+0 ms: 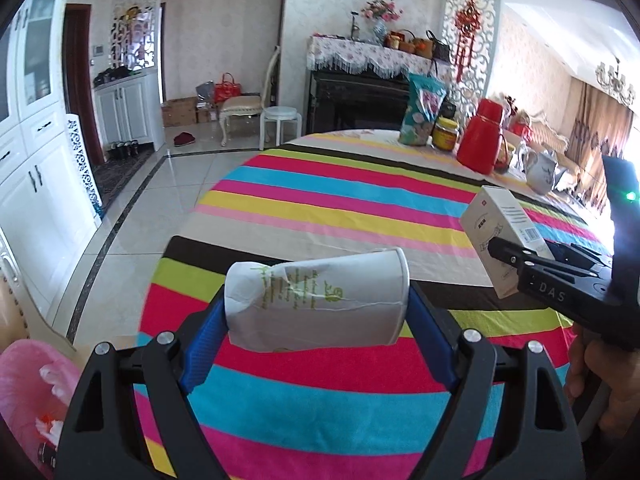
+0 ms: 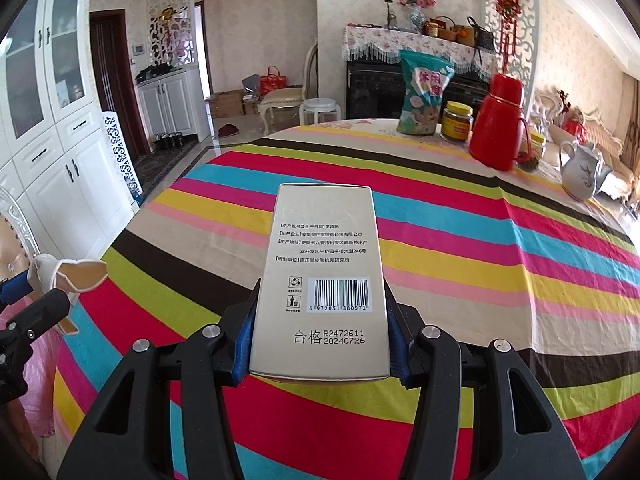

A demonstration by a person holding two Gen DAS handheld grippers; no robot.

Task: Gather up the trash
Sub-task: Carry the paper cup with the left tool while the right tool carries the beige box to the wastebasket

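Observation:
My left gripper (image 1: 318, 312) is shut on a crumpled white paper cup (image 1: 316, 300) with green print, held sideways above the near edge of the striped table (image 1: 340, 200). My right gripper (image 2: 320, 328) is shut on a flat beige carton (image 2: 324, 280) with a barcode, held above the table. The carton (image 1: 500, 236) and right gripper also show at the right of the left wrist view. The cup (image 2: 68, 274) and left gripper show at the left edge of the right wrist view.
A pink-lined bin (image 1: 36, 392) holding scraps sits below the table's left edge. At the table's far side stand a snack bag (image 2: 424, 94), a yellow-lid jar (image 2: 456, 120), a red thermos (image 2: 498, 124) and a white teapot (image 2: 580, 170). White cabinets (image 2: 60, 152) line the left wall.

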